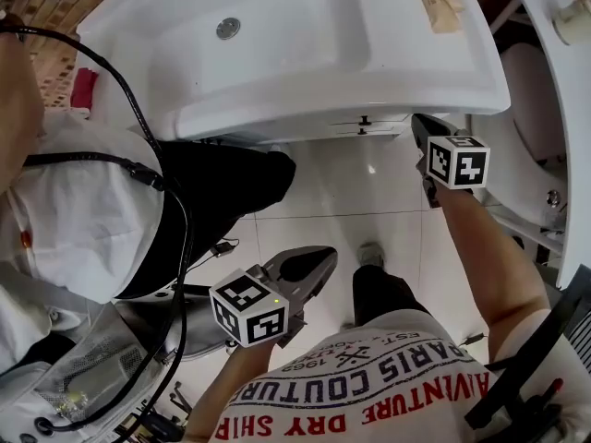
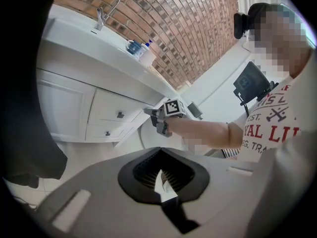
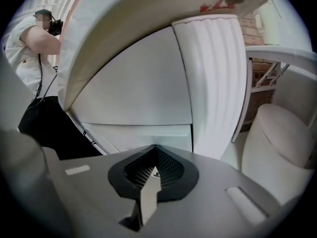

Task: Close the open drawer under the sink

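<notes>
Presently hidden: drawer fronts (image 1: 351,125) mostly covered by sink (image 1: 277,81) front edge.
Left gripper (image 1: 321,258): jaws pressed together, nothing held.
Right gripper (image 1: 420,127): jaws together, empty, below front-right corner.

T-shirt (image 1: 369,386): red print "PARIS COUTURE", "AVENTURE", "DRY", seen upside down; grey "EST." and "1969" above it.

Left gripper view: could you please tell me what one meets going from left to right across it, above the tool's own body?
faucet → blue cup → right tool → printed shirt
</notes>
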`<state>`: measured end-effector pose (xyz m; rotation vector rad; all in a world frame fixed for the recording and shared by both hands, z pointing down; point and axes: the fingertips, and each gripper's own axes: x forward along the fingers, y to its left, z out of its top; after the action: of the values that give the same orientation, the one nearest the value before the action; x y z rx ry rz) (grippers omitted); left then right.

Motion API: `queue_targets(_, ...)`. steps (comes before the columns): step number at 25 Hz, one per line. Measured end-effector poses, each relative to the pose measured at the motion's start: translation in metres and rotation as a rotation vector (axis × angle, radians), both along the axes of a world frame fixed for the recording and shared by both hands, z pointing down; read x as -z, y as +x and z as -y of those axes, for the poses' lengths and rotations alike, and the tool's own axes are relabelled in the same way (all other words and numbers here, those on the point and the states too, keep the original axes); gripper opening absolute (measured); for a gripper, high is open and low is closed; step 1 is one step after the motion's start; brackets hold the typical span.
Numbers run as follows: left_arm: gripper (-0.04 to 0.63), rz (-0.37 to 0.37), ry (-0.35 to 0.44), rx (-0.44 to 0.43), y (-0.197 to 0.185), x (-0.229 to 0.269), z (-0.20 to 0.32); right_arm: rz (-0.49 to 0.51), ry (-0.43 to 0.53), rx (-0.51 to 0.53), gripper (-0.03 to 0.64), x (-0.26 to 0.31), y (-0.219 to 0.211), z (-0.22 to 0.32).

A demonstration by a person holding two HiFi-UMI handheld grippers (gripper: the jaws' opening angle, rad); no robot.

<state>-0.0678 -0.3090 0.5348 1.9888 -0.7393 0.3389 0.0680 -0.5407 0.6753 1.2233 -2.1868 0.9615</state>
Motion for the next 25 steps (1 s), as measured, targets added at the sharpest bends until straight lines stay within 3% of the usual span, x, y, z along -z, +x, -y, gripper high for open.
queue_targets(8,-0.017,0.004,0.006,0.008,-0.003,0.007,-0.009,0.033,-0.043,-0.007,0.009,0.001,-0.002,0.005)
queue_targets(11,-0.017,-0.004,0.016,0.002,0.001,0.01,-0.016,0.051,-0.048,0.035,0.009,0.01,-0.006,-0.012)
queue_targets(14,-0.017,-0.011,0.032,-0.011,0.008,0.015,-0.025,0.122,-0.098,0.097,0.01,0.019,-0.008,-0.058)
queue_targets(19,-0.017,-0.024,0.072,-0.03,0.015,0.021,-0.048,0.33,-0.216,0.169,0.009,0.053,-0.013,-0.17)
queue_targets(25,-0.017,-0.047,0.155,-0.067,0.029,0.037,-0.106,0.45,-0.182,0.318,0.009,0.129,-0.03,-0.308)
